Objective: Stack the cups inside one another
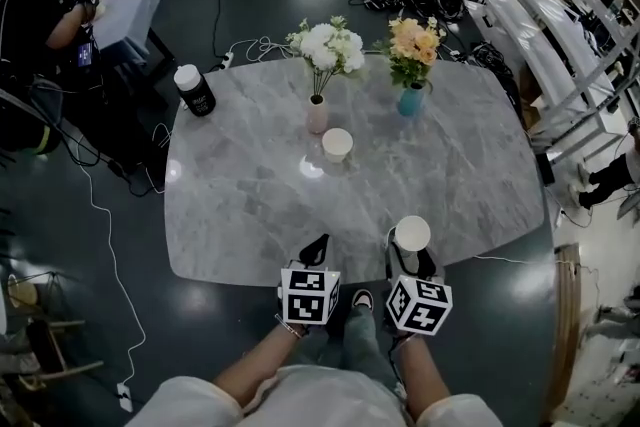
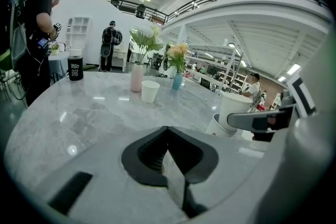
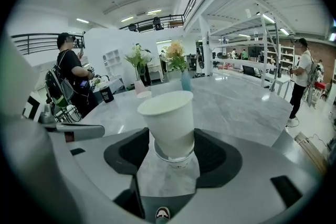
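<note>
Right gripper [image 1: 411, 257] clamped on a white paper cup [image 1: 412, 233] at the near edge of the marble table [image 1: 240, 215]; left gripper [image 1: 315, 253] closed and empty.

Head view: a second white cup [image 1: 337, 144] stands mid-table, well apart from the held one, just beside a pink vase [image 1: 317, 115] of white flowers, with a blue vase [image 1: 410, 101] of orange flowers behind and a black canister [image 1: 195, 91] at the far left corner. Left gripper view: its jaws meet in a point with nothing between them. Right gripper view: the jaws press both sides of the held cup, which tilts slightly and sits in the rim of another cup [image 3: 176, 157] beneath it.
</note>
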The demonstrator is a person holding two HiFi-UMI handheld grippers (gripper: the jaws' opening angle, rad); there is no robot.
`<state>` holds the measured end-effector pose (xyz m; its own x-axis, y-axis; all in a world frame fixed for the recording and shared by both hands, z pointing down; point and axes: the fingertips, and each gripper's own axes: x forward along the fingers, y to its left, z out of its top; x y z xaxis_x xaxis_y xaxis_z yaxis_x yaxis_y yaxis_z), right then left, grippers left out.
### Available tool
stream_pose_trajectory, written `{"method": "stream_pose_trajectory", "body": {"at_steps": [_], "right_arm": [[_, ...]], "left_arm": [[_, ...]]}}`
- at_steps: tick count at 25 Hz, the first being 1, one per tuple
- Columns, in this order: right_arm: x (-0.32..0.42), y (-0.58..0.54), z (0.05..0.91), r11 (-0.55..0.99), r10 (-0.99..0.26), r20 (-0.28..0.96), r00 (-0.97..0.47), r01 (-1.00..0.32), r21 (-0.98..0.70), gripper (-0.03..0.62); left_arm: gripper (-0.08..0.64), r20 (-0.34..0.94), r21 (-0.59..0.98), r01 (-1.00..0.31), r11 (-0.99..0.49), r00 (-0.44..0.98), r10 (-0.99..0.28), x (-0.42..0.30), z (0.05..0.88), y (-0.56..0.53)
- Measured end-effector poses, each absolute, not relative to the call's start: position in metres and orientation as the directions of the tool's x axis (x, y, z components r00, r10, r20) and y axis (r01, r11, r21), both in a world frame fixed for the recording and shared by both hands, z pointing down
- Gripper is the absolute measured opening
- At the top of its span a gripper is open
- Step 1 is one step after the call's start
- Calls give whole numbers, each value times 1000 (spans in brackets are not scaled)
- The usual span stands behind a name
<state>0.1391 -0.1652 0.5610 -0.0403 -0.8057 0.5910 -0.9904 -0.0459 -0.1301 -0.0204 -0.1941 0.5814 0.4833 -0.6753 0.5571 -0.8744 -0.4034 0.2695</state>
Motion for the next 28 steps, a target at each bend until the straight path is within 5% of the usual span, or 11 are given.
{"method": "stream_pose_trajectory", "body": {"at_steps": [25,28], "right_arm": [[166,-166,532,-78,-851,525,-4,-988,-134,232],[173,-168,527,-90,-857,515,12,-988,-125,191]], "left_arm": [[-5,541,279,-878,-390,479,-691,-5,570,-194],[-5,531,281,-879,-385,477,-701,-4,564,-196]]}}
